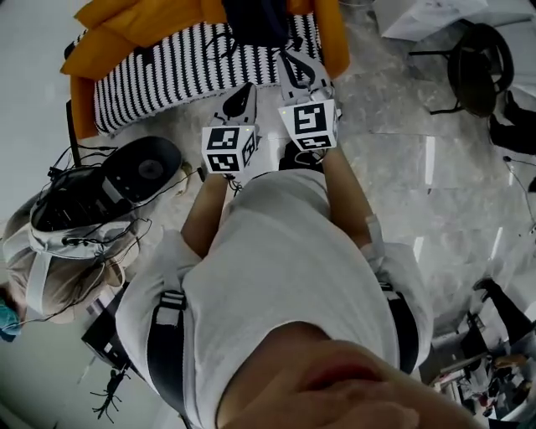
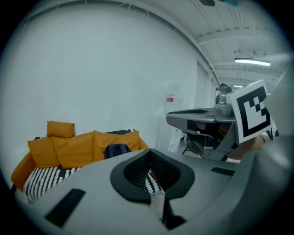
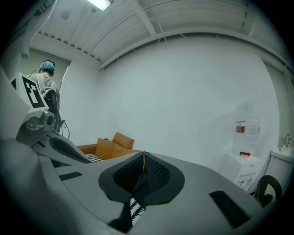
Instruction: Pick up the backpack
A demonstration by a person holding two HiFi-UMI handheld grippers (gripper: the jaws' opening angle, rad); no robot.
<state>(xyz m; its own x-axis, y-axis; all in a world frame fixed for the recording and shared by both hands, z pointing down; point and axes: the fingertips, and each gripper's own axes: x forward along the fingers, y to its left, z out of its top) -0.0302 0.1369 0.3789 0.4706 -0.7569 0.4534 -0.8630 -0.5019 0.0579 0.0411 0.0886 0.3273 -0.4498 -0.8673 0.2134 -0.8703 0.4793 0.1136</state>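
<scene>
A dark navy backpack (image 1: 255, 21) sits upright on a sofa (image 1: 159, 71) with orange cushions and a black-and-white striped cover, at the top of the head view. Both grippers are held out in front of the person and point at the sofa. My left gripper (image 1: 244, 90) is shut with nothing in it, short of the sofa's front edge. My right gripper (image 1: 297, 63) is also shut with nothing in it, its tip over the striped cover just below the backpack. In the left gripper view the backpack (image 2: 116, 150) stands ahead, beyond the shut left gripper (image 2: 149, 170). The right gripper view shows its shut right gripper (image 3: 143, 167).
On the marble floor at the left lie a round black device (image 1: 146, 167) and a pale bag with cables (image 1: 71, 230). A black chair (image 1: 477, 59) stands at the upper right. A white water dispenser (image 3: 243, 151) stands by the wall.
</scene>
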